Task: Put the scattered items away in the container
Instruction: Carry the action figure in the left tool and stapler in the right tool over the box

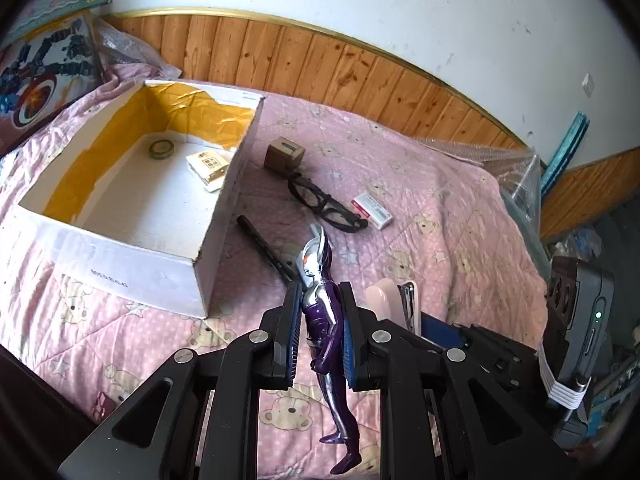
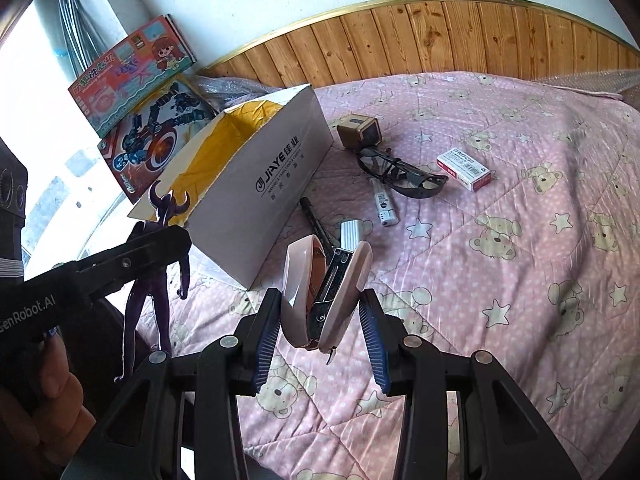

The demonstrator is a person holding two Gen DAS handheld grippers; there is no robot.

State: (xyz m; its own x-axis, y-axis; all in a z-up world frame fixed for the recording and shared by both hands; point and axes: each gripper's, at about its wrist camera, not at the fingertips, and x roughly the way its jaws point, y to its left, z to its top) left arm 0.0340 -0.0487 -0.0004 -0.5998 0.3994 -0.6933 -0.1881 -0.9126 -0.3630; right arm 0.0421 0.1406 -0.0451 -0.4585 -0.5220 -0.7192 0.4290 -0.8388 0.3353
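— The box [image 1: 120, 216] sits on the bed [image 2: 500, 240]; its far wall hides part of the floor.
— And the grippers?
— Left gripper [image 1: 320, 300] clamps the figure [image 1: 324, 320], feet cut off. Right gripper [image 2: 320, 312] pinches the stapler [image 2: 324, 292], whose nose blocks the pen [image 2: 316, 220].

A bed covered by a pink quilt [image 2: 500, 280] printed with bears and stars fills most of both views. On it, left of centre, sits an open white cardboard box [image 1: 132, 268], and to its right lie a small tan cube [image 1: 283, 156], black glasses [image 1: 326, 204], a red-and-white packet [image 1: 371, 210], a black pen [image 1: 266, 248], a white tube [image 2: 385, 206] and a small ribbed silver piece [image 2: 352, 234]. Two picture boxes [image 2: 136, 96] rest at the quilt's upper-left edge, with clear bubble wrap [image 1: 508, 160] at the right edge.
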